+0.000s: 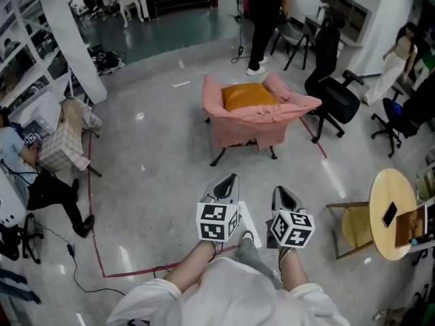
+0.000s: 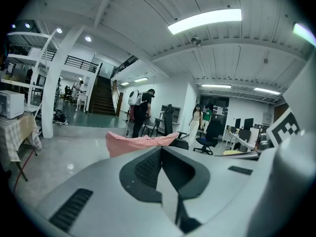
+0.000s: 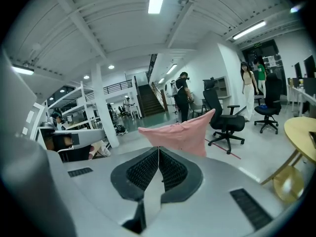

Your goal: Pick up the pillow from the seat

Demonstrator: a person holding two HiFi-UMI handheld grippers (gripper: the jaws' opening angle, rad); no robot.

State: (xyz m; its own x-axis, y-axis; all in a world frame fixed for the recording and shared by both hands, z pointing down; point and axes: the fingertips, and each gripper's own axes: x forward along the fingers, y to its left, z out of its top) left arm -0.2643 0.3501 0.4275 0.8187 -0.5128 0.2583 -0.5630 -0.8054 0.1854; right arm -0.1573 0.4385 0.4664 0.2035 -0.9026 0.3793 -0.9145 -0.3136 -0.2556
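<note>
Head view, contents: one orange fabric pillow [image 1: 248, 96], flat and roughly square, lying on the seat of a low armchair draped in pink cloth [image 1: 238, 131]. The armchair stands on a grey polished floor [image 1: 156, 148], well ahead of both grippers, and neither gripper touches it. Low in the same view is the left gripper [image 1: 230, 180], grey, carrying a black-and-white marker cube. Just beside it is the right gripper [image 1: 280, 191] of the same build. Both point toward the armchair and are well apart from it. Left gripper view: the jaws are pressed together, the black pads meet at the tip, and nothing lies between them. The pink drape shows beyond the tip; the pillow itself is not visible from there. Right gripper view: the jaws are likewise closed pad to pad and empty, with the pink drape straight ahead. Surroundings, head view: a black wheeled office chair [image 1: 333, 94] just right of the armchair; a round pale wooden table [image 1: 394, 212] at far right, bearing a dark flat phone [image 1: 389, 214]; a red tape line [image 1: 92, 209] on the floor at left; a white square pillar [image 1: 71, 39] at upper left; a standing person in dark clothes [image 1: 264, 15] behind the armchair.
</note>
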